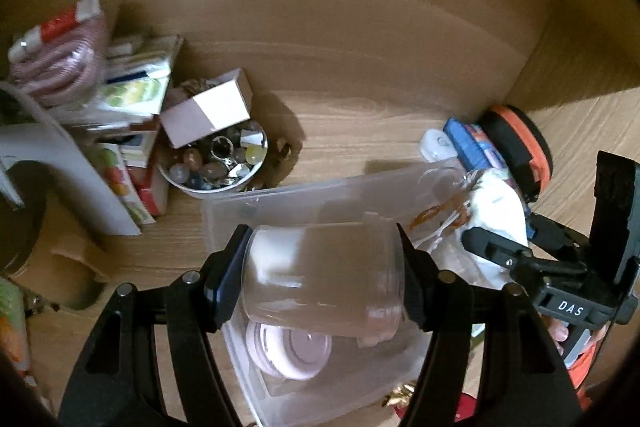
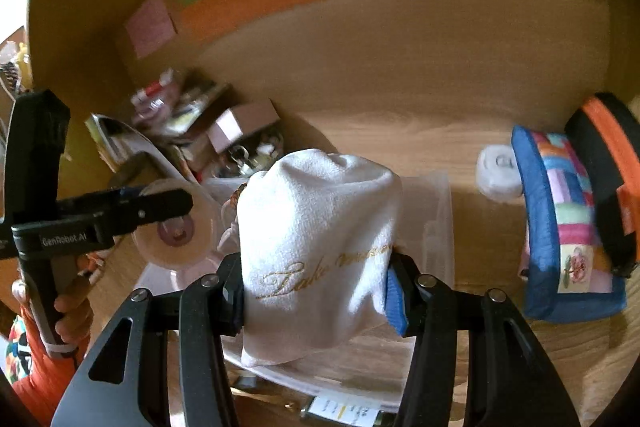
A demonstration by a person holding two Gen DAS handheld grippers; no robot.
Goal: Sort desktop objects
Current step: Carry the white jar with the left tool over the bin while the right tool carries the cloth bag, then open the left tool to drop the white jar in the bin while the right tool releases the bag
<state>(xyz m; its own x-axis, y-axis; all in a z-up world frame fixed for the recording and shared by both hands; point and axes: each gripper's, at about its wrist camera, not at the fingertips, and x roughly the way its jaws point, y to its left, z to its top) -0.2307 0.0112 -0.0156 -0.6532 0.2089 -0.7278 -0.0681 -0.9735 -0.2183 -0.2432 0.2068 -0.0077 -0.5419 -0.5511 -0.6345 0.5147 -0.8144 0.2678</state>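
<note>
Clear plastic bin (image 1: 224, 211) holds a pink lid (image 1: 288, 351); above it my left hand-held gripper (image 1: 320, 279) clamps a glass jar (image 1: 324, 275), my right hand-held gripper (image 2: 316, 287) a white cloth (image 2: 316, 227).

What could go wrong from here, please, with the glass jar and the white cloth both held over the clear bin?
1. The glass jar lies sideways between the left gripper fingers, above the clear bin; smooth glass could slip and drop onto the pink lid.
2. The white cloth in the right gripper hangs loose and might snag the bin's rim.
</note>
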